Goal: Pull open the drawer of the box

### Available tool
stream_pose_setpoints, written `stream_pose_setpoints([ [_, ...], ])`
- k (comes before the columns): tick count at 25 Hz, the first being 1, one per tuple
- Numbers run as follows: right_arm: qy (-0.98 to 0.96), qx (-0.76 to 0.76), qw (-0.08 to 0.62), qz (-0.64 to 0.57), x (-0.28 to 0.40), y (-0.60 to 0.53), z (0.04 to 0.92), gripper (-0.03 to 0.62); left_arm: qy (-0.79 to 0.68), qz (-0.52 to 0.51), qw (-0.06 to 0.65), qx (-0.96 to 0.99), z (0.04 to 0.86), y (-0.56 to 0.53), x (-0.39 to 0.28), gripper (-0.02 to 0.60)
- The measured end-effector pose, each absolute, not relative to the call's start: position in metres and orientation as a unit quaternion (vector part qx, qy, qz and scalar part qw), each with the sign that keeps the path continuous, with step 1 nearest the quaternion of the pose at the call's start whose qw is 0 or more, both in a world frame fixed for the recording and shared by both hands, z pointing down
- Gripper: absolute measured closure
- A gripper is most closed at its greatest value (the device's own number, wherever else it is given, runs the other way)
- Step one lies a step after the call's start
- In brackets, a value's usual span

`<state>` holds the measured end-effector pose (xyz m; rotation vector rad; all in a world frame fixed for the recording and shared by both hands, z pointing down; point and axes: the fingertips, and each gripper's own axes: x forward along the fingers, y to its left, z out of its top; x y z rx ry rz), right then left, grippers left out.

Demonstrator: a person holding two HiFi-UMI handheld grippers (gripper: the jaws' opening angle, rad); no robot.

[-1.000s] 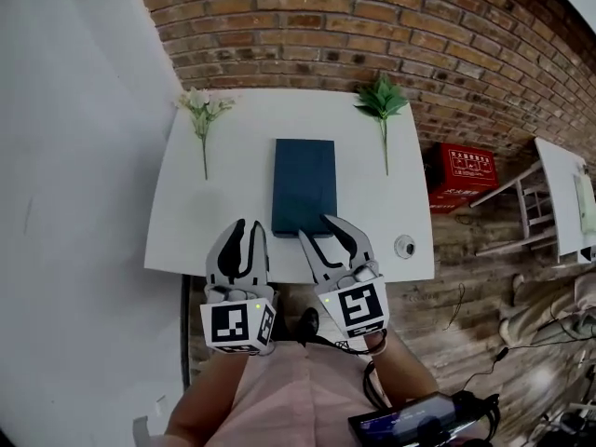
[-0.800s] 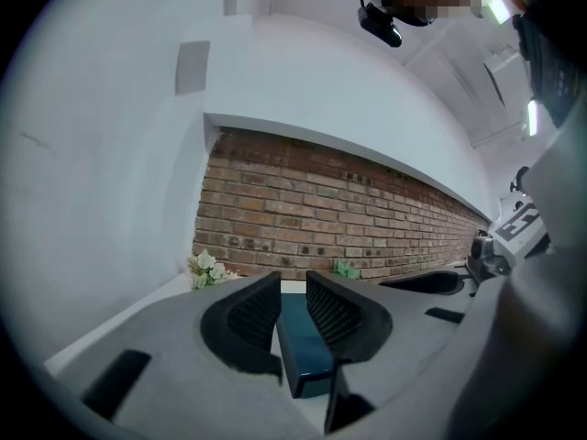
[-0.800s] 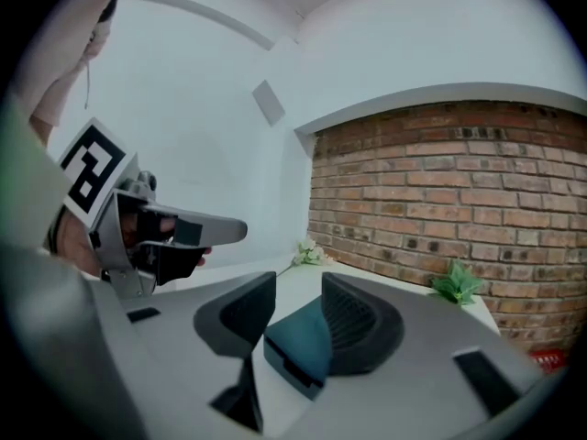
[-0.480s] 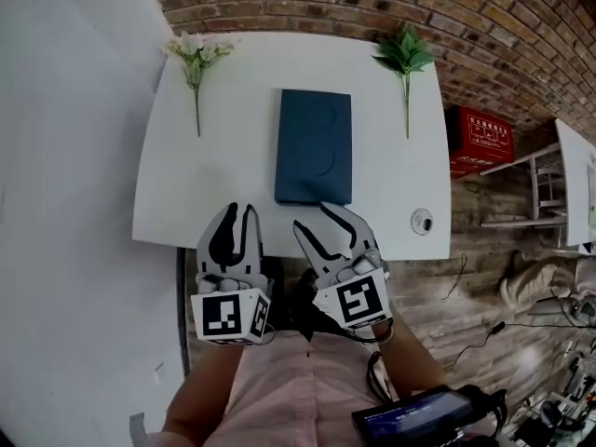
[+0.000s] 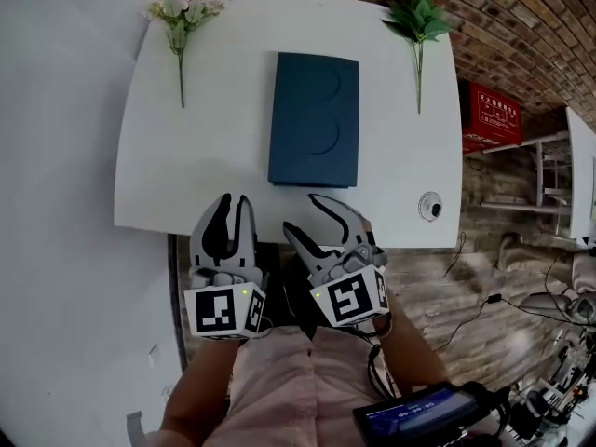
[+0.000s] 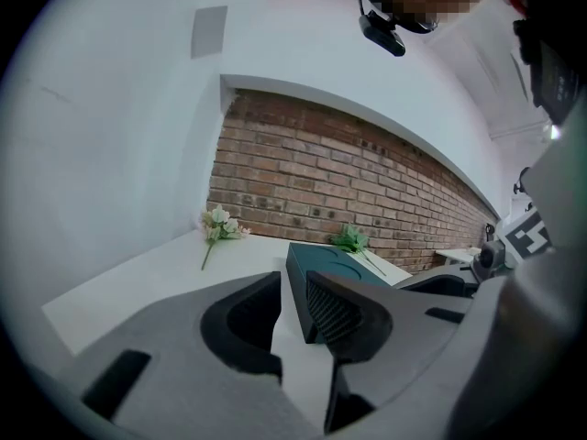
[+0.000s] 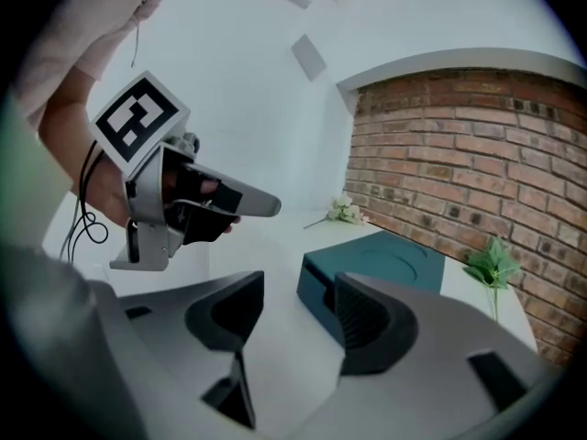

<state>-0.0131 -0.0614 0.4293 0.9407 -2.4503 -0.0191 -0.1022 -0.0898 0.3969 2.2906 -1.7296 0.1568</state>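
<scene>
There is one white table [image 5: 214, 147] with four things on it: one dark teal box [image 5: 314, 119] in the middle, one white flower sprig [image 5: 179, 26] at the far left corner, one green leafy sprig [image 5: 418, 31] at the far right corner, and one small round fitting [image 5: 429, 206] near the near right corner. Two grippers are at the near edge, the left gripper [image 5: 233, 197] and the right gripper [image 5: 302, 212]. One red crate [image 5: 491, 117] is on the floor.

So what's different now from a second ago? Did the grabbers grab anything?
Both grippers came down toward the white table's near edge; the tips of the right gripper no longer overlap the dark teal box. Its jaws have just been opening, nothing between them. The left gripper stays open and empty. Nothing was grabbed. Box, white flowers and green sprig stayed put.
</scene>
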Motion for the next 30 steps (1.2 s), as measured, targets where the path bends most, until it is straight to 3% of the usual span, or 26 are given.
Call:
stream_pose_setpoints([
  [20,-0.899,0.280,0.336,-0.035,-0.028,-0.062,0.472,0.219,-0.602,0.068,0.148,0.782,0.414,-0.101,-0.111,0.492],
  [30,-0.894,0.264,0.361,-0.038,-0.030,-0.061,0.491,0.197,-0.602,0.070,0.149,0.781,0.416,-0.101,-0.114,0.492],
])
